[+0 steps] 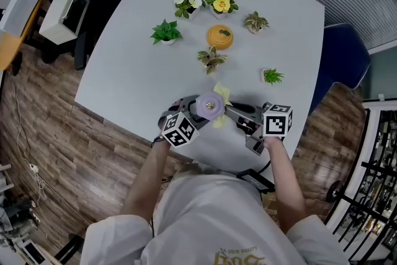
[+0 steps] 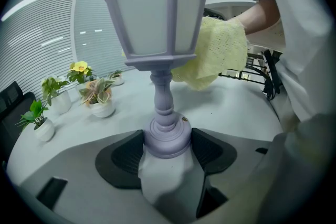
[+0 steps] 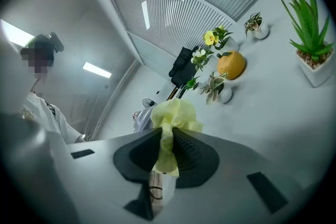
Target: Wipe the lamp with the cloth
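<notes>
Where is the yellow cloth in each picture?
Head view: lower centre, cloth beside the lamp.
Left gripper view: upper right, cloth just right of the lamp's shade.
Right gripper view: centre, cloth pinched in the right tongs.
Shared landmark: the yellow flower, seen in all three.

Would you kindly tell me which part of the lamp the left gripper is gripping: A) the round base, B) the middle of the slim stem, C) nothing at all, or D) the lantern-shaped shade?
A: in the left gripper view, the left gripper has its jaws shut on the round base of the lamp, while the right gripper holds the cloth beside the shade.
</notes>
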The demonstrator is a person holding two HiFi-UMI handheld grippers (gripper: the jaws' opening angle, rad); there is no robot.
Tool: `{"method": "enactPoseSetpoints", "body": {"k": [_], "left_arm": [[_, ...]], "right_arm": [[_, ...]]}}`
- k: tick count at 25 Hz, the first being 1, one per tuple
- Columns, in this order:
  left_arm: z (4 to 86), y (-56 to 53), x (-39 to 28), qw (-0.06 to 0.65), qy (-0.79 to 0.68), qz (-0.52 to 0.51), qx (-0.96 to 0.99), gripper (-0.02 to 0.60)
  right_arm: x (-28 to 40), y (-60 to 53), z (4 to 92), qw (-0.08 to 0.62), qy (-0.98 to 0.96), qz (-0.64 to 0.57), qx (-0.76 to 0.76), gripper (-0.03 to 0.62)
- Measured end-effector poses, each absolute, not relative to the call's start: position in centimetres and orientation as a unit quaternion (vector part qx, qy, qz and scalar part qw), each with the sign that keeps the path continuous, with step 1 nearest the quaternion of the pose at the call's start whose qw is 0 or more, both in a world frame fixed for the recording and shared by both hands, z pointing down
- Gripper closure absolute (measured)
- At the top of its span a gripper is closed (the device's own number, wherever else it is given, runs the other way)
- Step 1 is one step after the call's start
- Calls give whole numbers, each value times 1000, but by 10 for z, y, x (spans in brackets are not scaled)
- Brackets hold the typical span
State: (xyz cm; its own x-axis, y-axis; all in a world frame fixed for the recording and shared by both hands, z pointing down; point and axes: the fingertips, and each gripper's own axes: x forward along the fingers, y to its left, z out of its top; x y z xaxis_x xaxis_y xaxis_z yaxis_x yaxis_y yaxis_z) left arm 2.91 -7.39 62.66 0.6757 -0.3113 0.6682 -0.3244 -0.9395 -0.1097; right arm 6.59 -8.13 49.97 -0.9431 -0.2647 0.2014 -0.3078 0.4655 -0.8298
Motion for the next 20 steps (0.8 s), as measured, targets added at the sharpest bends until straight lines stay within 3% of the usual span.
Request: {"method": "enactPoseSetpoints", "body": {"k": [9,20], "left_arm": [[627,-75,29,11,-176,364,915,285],[626,-74,29,10,-177,364,915,285]], "right_arm": [[69,-73,485,-9,-860,488,150,523],[65,-52,483,6,-866,484,127,523]]}}
